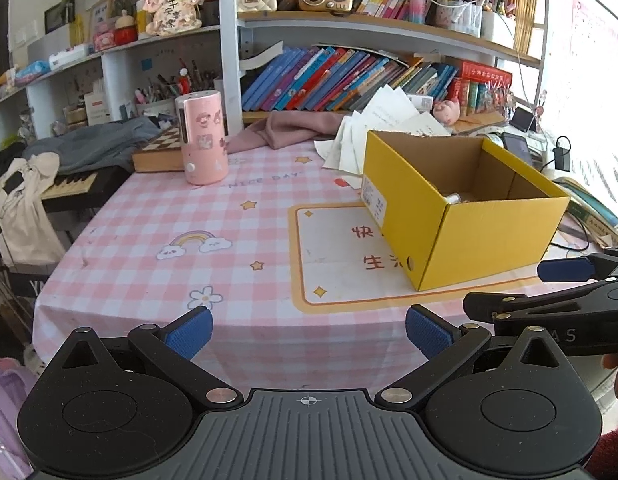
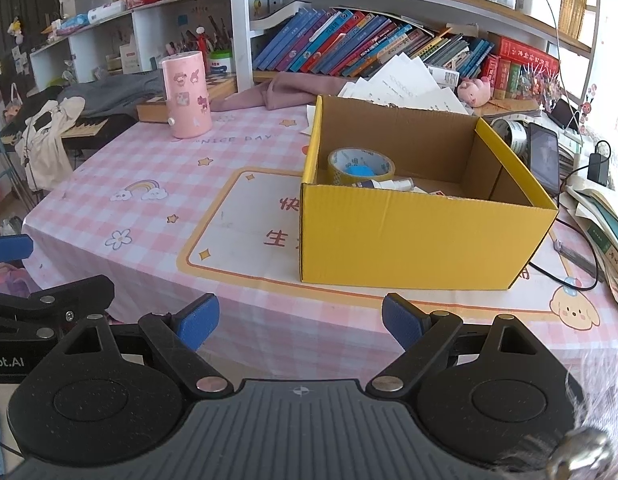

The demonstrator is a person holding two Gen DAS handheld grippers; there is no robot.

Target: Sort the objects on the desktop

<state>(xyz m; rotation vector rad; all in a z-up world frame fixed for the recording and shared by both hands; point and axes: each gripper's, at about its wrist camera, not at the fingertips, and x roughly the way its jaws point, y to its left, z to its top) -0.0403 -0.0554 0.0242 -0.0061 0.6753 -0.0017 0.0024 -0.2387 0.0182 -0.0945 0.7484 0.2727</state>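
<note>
1. We see the left gripper (image 1: pixel 307 330) held over the near edge of the table (image 1: pixel 149 216), its blue pads spread wide with nothing between them
2. The right gripper (image 2: pixel 300 322) hangs beside it at the same near edge, jaws likewise released and empty; in the left wrist view its dark body and one blue pad show at the right border
3. The yellow cardboard box (image 2: pixel 421 236) stands open-topped on the pink checked cloth, toward the right side of the table, partly over the printed white panel (image 2: pixel 237 216)
4. Inside the box we make out a roll of tape (image 2: pixel 361 164) against its left wall, and a small white spray bottle (image 2: pixel 389 184) lying just beside the roll; further small items lie on the box floor, but we cannot tell what they are
5. A pink cylindrical container (image 1: pixel 201 140) with stickers stands upright near the far left corner of the table, well apart from the box
6. Loose white papers (image 1: pixel 389 116) lean behind the box at the far edge, and a pink cloth (image 1: pixel 289 128) lies crumpled beside them
7. Books (image 2: pixel 601 224) are piled along the right edge
</note>
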